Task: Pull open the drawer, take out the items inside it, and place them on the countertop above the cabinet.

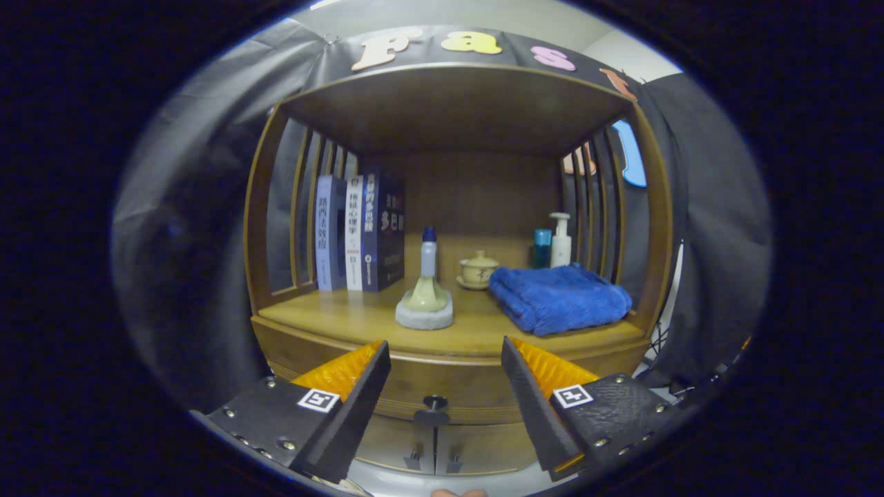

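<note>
1. Currently the gripper (445,355) is held spread open, nothing between its fingers, with the drawer knob (434,402) just ahead.
2. The closed drawer (456,386) sits directly under the countertop (359,317).
3. If pulling follows, the knob should be centred and drawn straight.

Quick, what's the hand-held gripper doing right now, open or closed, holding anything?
Hand-held gripper: open, holding nothing, its fingers apart either side of the drawer knob.
</note>
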Tool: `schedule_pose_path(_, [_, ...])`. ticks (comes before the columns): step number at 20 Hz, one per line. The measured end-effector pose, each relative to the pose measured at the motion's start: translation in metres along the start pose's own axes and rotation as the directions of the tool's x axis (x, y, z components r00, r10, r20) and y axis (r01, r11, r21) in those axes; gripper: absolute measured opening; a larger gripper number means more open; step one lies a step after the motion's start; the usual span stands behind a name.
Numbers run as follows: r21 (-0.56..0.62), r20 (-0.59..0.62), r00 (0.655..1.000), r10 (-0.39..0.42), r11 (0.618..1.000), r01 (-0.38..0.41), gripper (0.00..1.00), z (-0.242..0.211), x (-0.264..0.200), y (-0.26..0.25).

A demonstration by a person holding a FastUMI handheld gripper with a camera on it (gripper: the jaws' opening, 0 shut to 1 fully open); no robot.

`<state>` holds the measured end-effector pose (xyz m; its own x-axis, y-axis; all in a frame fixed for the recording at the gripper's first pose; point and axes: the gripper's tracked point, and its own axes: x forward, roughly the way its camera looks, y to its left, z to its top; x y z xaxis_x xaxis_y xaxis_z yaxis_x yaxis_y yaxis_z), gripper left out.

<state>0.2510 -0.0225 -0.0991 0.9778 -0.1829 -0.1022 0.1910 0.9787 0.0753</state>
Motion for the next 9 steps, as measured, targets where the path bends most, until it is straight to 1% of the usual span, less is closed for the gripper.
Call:
schedule_pose_path(3, [0.042,0.045,0.999,0.002,0.999,-0.004,0.97,0.026,-0.016,-0.046])
schedule_pose_path(6, [0.043,0.088,0.995,-0.049,0.998,0.045,0.97,0.046,-0.036,-0.109])
schedule_pose_path(9, [0.019,0.151,0.984,-0.096,0.995,0.094,0.97,0.062,-0.056,-0.173])
